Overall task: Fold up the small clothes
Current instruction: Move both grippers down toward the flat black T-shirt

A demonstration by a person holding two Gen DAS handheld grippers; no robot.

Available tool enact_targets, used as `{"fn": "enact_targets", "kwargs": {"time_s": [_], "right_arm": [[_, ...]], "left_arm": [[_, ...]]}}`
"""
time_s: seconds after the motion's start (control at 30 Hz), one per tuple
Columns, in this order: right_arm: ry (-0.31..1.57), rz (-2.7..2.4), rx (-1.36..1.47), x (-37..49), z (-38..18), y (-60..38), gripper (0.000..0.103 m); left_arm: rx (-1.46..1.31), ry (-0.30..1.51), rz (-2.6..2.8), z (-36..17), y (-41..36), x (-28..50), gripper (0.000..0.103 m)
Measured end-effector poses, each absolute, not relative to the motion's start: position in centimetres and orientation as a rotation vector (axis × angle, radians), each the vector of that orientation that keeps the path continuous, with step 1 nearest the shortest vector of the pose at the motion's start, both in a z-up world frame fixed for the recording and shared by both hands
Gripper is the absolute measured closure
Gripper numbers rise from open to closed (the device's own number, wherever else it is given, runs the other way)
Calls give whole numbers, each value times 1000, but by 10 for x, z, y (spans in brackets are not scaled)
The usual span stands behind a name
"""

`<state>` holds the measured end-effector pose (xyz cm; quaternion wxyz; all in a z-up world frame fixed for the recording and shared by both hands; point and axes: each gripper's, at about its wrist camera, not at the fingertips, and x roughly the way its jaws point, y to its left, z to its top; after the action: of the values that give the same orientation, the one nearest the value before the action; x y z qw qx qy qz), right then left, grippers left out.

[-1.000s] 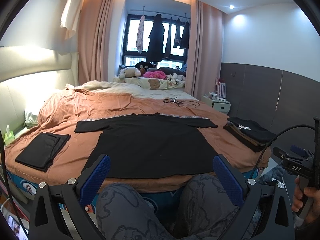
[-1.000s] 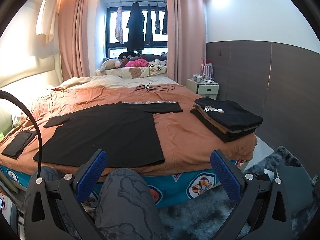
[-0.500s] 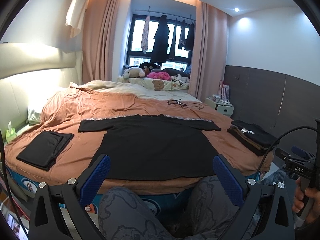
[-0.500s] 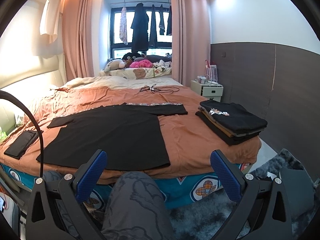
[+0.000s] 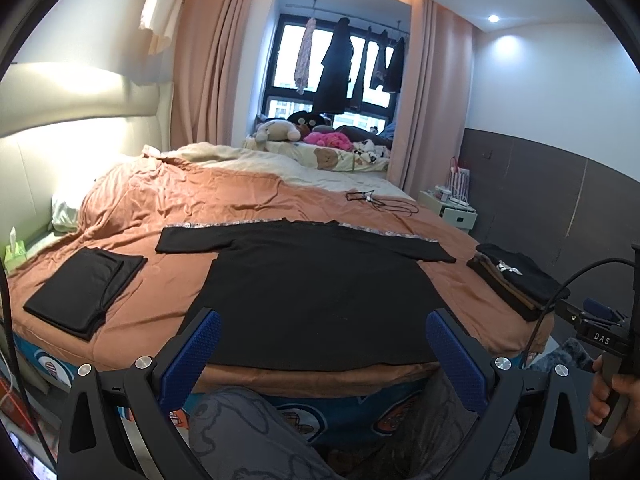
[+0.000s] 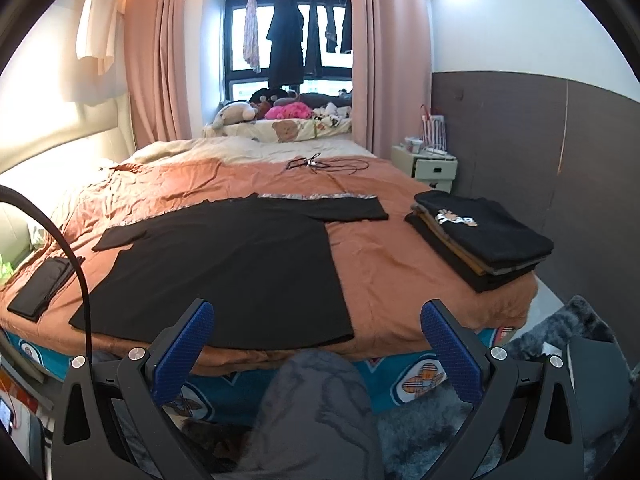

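Black T-shirt spread flat on bed, sleeves out, hem at near edge. Left gripper and right gripper held level before that edge, above knees; jaws wide apart, empty. Hand gripping right handle. Folded stack at right.

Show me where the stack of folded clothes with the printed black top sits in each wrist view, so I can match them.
Left wrist: the stack of folded clothes is at the right edge, right of the spread black shirt.
Right wrist: the stack is right of centre, on the bed's right side.
Shared landmark: the white nightstand beyond the stack.
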<state>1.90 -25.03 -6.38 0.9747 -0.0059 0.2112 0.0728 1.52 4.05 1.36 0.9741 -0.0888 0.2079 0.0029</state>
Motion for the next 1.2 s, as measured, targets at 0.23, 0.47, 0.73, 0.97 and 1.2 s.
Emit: {"fn": "enact_targets", "kwargs": {"time_s": [0.23, 0.47, 0.73, 0.97, 1.2], "right_arm": [[457, 156, -22, 70, -57, -231, 0], [488, 148, -11, 119, -58, -209, 0], [511, 106, 4, 170, -60, -183, 0], [545, 107, -10, 215, -63, -155, 0], [587, 182, -21, 259, -71, -137, 0]], "left_arm": [[-222, 448, 40, 11, 77, 60, 0], [-252, 475, 104, 8, 115, 99, 0], [-281, 521, 216, -3, 162, 141, 0], [-312, 594, 313, -20, 194, 178, 0], [-320, 656, 408, -31, 217, 210, 0]]}}
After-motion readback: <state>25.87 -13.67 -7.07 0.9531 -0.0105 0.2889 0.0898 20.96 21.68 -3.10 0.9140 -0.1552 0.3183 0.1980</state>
